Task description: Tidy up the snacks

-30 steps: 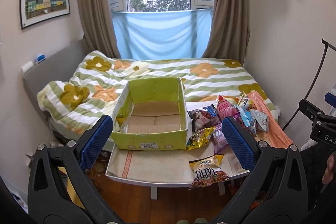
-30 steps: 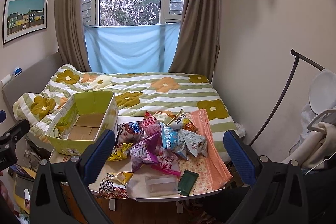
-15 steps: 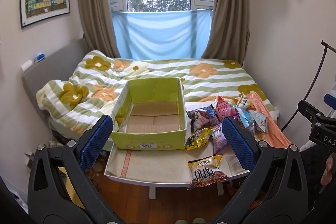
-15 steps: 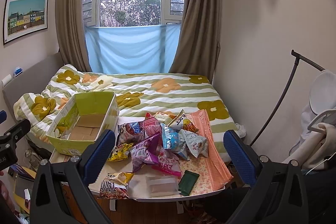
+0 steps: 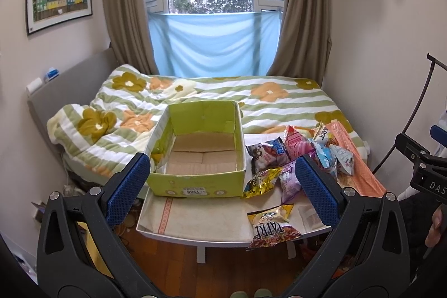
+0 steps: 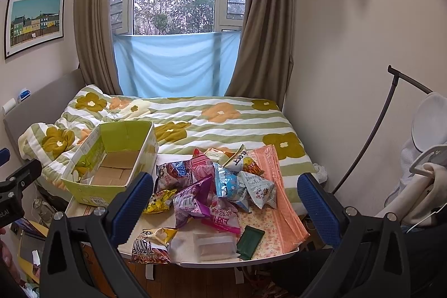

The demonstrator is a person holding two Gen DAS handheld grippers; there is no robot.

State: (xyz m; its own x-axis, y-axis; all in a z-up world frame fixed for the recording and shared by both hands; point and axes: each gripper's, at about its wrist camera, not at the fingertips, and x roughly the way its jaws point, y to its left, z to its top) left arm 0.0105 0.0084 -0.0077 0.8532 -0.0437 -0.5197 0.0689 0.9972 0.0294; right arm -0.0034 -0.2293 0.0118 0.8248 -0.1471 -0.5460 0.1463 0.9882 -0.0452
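view: both cameras eased slightly toward the table [image 5: 195, 225] | snack pile [image 6: 212, 186]: marginally nearer in frame

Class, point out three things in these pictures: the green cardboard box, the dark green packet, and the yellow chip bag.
green cardboard box [image 5: 195, 183], left wrist view, front wall
dark green packet [image 6: 250, 241], right wrist view, flat face
yellow chip bag [image 5: 272, 225], left wrist view, printed front

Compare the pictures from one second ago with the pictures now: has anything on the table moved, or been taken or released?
Nothing visibly changed. The left gripper and the right gripper are open and hold nothing; the green box remains empty, and the snack bags lie in the same pile beside it.
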